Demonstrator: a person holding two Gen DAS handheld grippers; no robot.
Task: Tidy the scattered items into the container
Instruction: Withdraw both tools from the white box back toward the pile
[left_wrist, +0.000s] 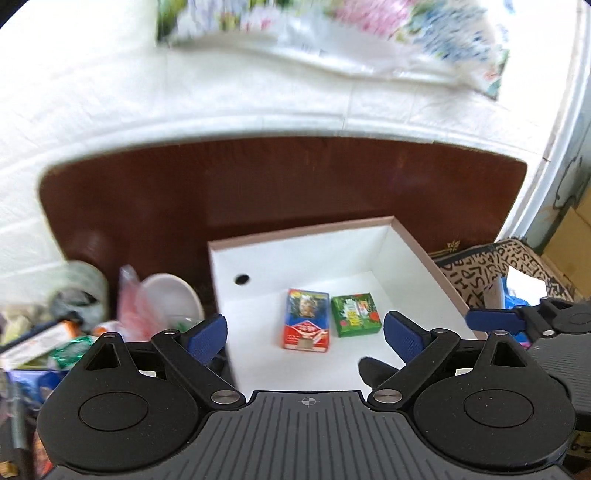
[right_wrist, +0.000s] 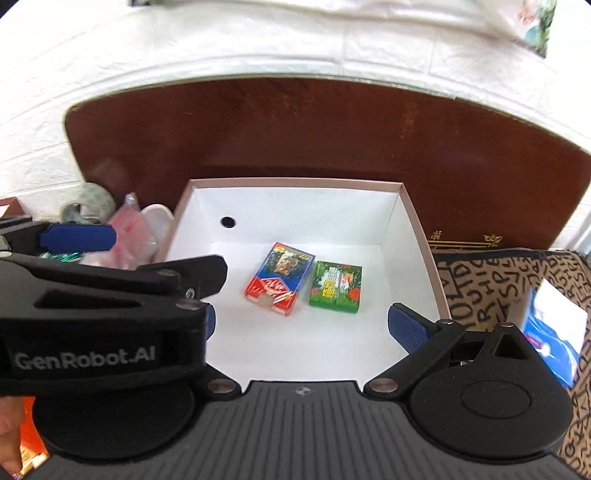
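A white open box (left_wrist: 317, 229) (right_wrist: 295, 182) stands on the brown table. Inside lie a red-and-blue card pack (left_wrist: 307, 320) (right_wrist: 280, 278) and a green pack (left_wrist: 355, 314) (right_wrist: 335, 286), side by side. My left gripper (left_wrist: 306, 338) is open and empty above the box's near left part. My right gripper (right_wrist: 301, 325) is open and empty above the box's near edge. The left gripper's body (right_wrist: 92, 310) crosses the right wrist view at the left. A right finger (left_wrist: 495, 320) shows in the left wrist view.
Left of the box lie a tape roll (right_wrist: 88, 205), a pink plastic bag (right_wrist: 129, 229), a white bowl (left_wrist: 168, 295) and other clutter. A letter-patterned pouch (right_wrist: 509, 288) lies to the right. A white wall (left_wrist: 184, 92) stands behind the table.
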